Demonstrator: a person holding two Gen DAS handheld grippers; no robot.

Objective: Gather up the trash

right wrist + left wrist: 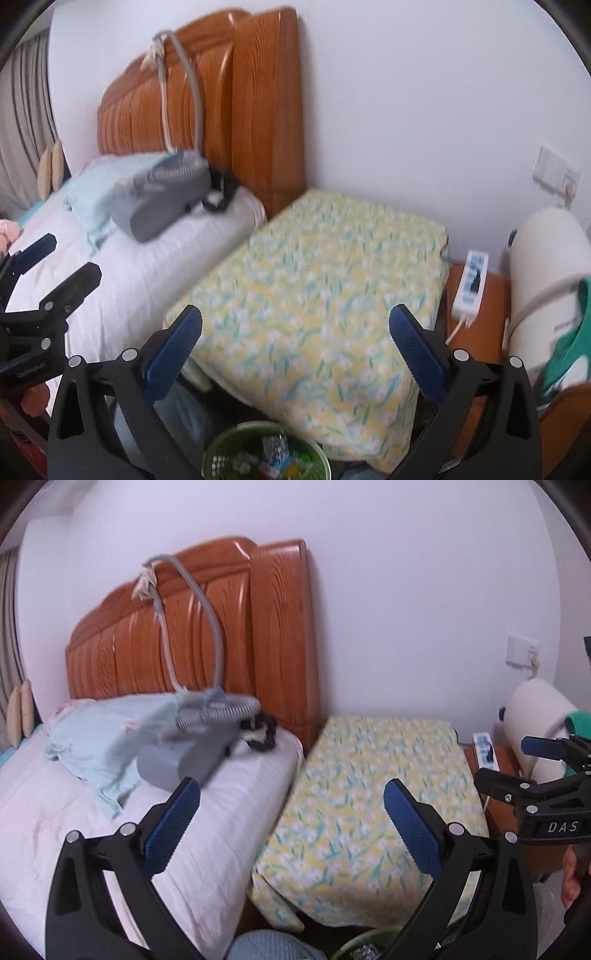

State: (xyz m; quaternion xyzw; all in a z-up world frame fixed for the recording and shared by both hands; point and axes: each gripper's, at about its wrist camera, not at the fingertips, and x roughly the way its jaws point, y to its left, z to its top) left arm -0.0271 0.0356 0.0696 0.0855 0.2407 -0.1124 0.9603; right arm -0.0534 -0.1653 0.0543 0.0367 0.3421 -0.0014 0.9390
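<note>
A green mesh waste basket (236, 431) stands on the floor below both grippers, and crumpled wrappers and foil (275, 445) lie inside it. In the left wrist view only the basket's rim (354, 941) shows, at the bottom edge. My left gripper (291, 827) is open, with nothing between its blue pads. My right gripper (295, 354) is also open and empty, above the basket. Each gripper shows at the edge of the other's view: the right gripper (517, 764) and the left gripper (55, 266). Both point toward the bed and a small covered table.
A yellow floral cloth (317, 266) covers the small table beside the bed (140, 266). A grey device with a hose (162, 192) and a pale blue pillow (96, 734) lie on the bed. To the right are a power strip (471, 284), a white cylinder (546, 280) and a green cloth (576, 332).
</note>
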